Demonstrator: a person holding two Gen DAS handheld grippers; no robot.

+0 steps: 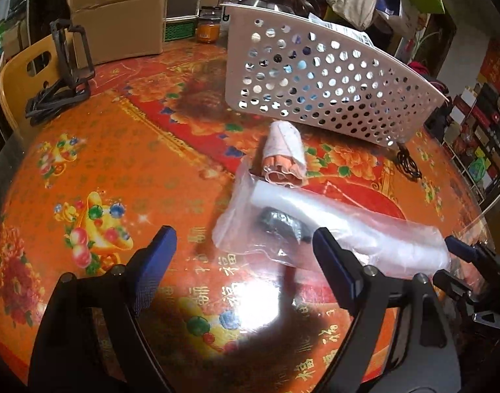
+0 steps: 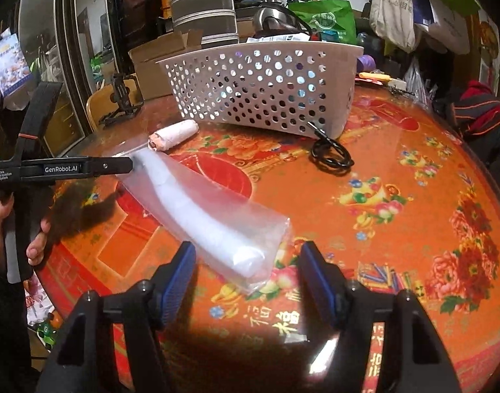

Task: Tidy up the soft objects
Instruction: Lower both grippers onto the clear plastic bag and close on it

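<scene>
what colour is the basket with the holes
White basket, clearest in the right wrist view.

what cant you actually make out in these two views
- Basket contents: the white perforated basket shows only its outer wall in both views; the holes give just specks.
- Dark object under the clear plastic bag, left wrist view: blurred by the film, unidentifiable.
- Right gripper, left wrist view: cut off by the right edge.
- Rolled pink cloth: its far end is hidden by the roll itself.

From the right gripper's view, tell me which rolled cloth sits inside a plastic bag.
The white roll, lying in the clear bag just ahead of the right gripper. The pink roll lies bare on the table, nearer the basket.
</scene>
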